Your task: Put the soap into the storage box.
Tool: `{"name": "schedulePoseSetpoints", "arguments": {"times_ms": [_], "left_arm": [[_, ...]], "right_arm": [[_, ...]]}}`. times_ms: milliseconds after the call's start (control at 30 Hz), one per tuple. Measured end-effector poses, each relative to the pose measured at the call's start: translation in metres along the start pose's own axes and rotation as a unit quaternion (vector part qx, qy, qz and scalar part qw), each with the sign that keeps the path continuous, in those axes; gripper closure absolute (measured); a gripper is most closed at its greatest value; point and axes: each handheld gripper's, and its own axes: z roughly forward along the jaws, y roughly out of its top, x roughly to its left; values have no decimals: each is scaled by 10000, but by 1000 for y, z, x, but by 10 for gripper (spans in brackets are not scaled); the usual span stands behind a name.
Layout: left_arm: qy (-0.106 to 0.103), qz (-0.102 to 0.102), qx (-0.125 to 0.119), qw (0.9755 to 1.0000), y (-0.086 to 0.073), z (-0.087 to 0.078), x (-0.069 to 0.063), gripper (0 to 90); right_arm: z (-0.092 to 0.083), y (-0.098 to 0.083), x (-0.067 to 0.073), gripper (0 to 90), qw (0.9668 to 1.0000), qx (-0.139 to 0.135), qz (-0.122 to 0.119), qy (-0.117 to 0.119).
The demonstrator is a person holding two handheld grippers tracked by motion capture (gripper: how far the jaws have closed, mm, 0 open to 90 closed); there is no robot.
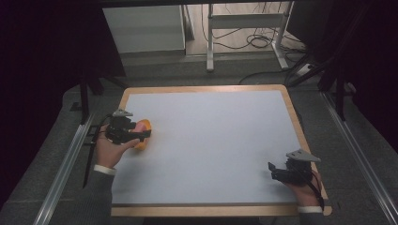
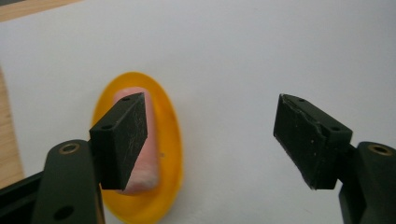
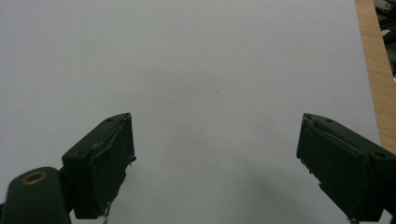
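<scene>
Sausage [image 2: 140, 158], long axis running away from the left gripper [image 2: 210, 140], lies on the yellow plate [image 2: 170, 140] at the mat's [image 1: 211, 140] left edge, beside the wide-open, empty jaws, while the right gripper [image 3: 215, 158], far off, is open and empty.

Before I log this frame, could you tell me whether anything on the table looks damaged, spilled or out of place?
Nothing is spilled or askew. The pink block lies on the yellow plate near the table's left edge. The one blemish is wear: the pads of the right tongs look chipped and ragged along their edges.
</scene>
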Motion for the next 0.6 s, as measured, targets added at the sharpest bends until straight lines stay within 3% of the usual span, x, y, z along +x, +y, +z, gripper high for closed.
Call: {"name": "schedulePoseSetpoints", "arguments": {"times_ms": [233, 600], "left_arm": [[-182, 211, -56, 9996, -20, -2, -22, 262], [-350, 182, 12, 9992, -60, 10, -41, 257]], "right_arm": [[0, 0, 1, 111, 10000, -1, -18, 5], [1, -1, 0, 110, 10000, 7, -13, -15]]}}
